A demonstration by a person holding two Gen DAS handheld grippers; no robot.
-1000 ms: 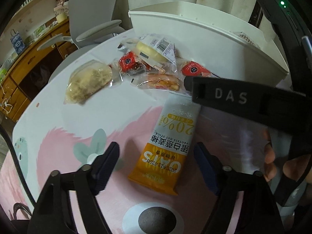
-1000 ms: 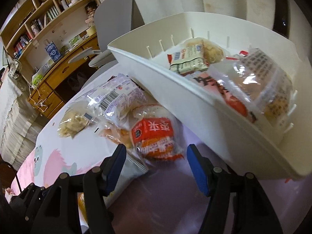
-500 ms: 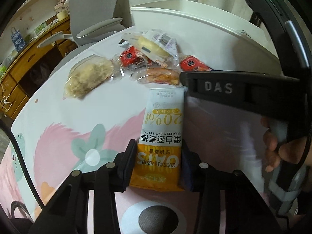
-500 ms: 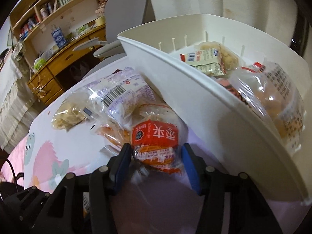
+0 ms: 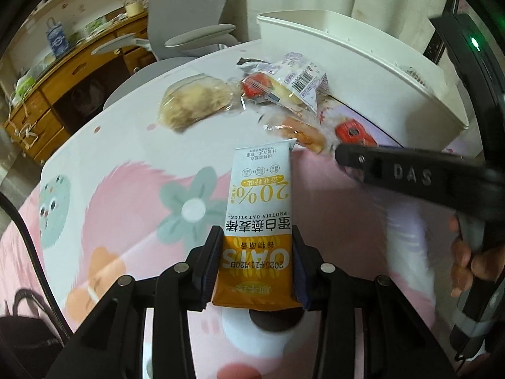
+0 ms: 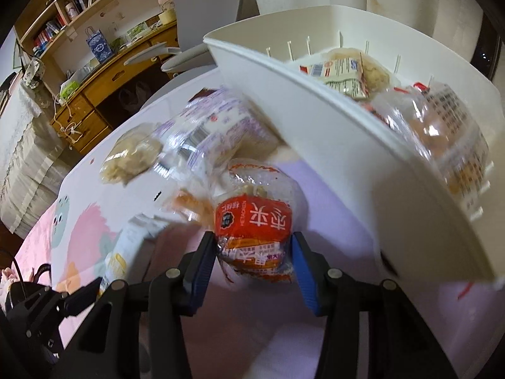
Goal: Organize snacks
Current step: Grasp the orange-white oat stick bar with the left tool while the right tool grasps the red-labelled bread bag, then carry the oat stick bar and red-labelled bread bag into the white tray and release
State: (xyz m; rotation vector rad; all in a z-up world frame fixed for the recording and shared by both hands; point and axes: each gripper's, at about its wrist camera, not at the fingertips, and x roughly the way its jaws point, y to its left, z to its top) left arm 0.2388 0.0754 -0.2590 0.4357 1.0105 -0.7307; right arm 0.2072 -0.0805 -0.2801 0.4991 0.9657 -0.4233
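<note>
On the left side, the left gripper [image 5: 256, 271] has its two blue-padded fingers [image 5: 210, 271] closed against the long edges of the orange and white oat stick packet [image 5: 259, 219], near its orange end. The white end points away toward the loose snacks, and the packet looks a little raised above the pink cartoon-printed tablecloth [image 5: 120, 202], though I cannot tell this for sure. I think the grip is good but near one end, so the packet may droop; it is better to lift it slowly and carry it level.

Further right, the right gripper [image 6: 254, 263] has its fingers pressed on the clear plastic bun packet with a red label [image 6: 254, 218], which sits just beside the wall of the large white plastic bin [image 6: 347, 164]. This wrapper is soft and slippery, so a firm but gentle squeeze is needed, and the packet must rise above the high rim before it goes in.

Inside the bin I see already several wrapped snacks: a clear bag with a printed label [image 6: 442, 126] and a pale packet with a barcode sticker [image 6: 341, 72] behind it. Between the two grippers, more loose snacks wait on the tablecloth.
</note>
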